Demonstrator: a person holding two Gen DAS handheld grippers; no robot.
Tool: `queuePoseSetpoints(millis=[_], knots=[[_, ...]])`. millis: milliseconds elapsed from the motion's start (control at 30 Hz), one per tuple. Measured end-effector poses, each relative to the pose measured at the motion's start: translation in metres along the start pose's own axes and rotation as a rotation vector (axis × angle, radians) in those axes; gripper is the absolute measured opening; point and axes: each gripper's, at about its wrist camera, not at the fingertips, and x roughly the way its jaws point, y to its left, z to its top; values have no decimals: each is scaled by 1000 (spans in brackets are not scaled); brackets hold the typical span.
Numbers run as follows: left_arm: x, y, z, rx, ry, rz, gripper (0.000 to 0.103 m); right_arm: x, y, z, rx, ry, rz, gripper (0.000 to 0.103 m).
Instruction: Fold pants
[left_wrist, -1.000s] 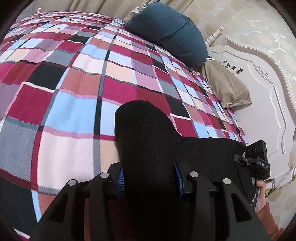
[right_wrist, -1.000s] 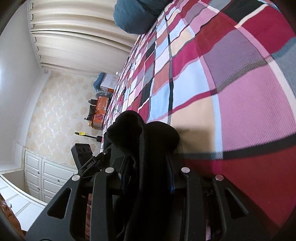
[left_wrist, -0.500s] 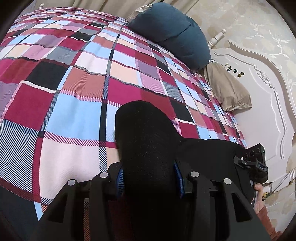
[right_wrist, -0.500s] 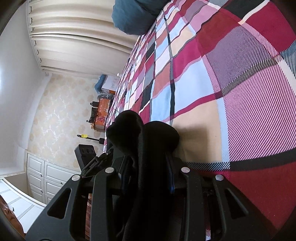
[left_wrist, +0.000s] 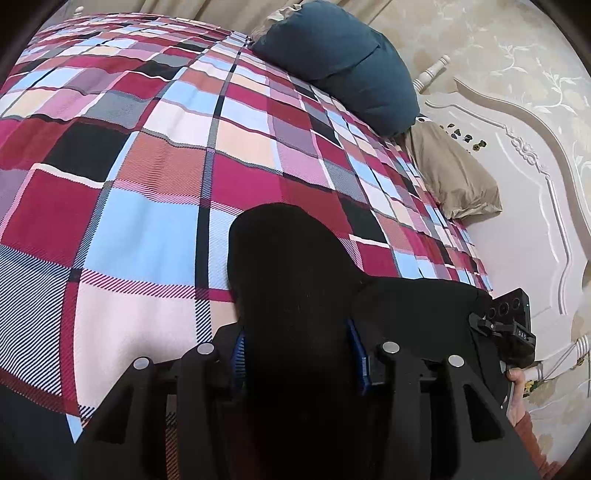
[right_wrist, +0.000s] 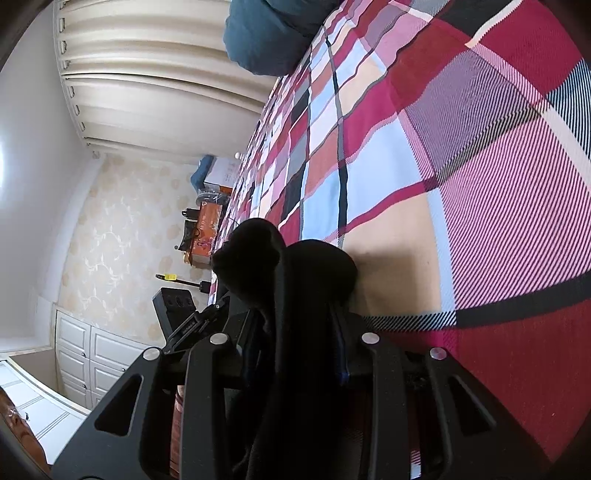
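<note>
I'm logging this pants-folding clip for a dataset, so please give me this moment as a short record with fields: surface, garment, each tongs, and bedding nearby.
surface: bed with a checked blanket
garment: black pants, bunched, held up over the blanket
left tongs: shut on the pants, fabric bulging out between the blue pads
right tongs: shut on the pants, another black bunch
bedding nearby: blue pillow and tan pillow by the white headboard
person: fingers on the right tongs' handle
</note>
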Motion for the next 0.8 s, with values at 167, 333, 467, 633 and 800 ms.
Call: queuePoseSetpoints(millis=[167, 333, 467, 633, 800], knots=[[-1, 1, -1, -3, 2, -22, 51, 0, -1, 1, 6, 6, 0, 32], [-14, 6, -11, -26, -22, -74, 62, -6, 3, -2, 14, 2, -7, 48], [-34, 8, -34, -50, -36, -81, 66, -13, 6, -12, 11, 9, -12, 57], [-64, 8, -73, -89, -65, -90, 71, -23, 10, -34, -1, 35, -20, 65], [-89, 19, -102, -196, -112, -128, 72, -24, 13, -58, -17, 63, -43, 42]])
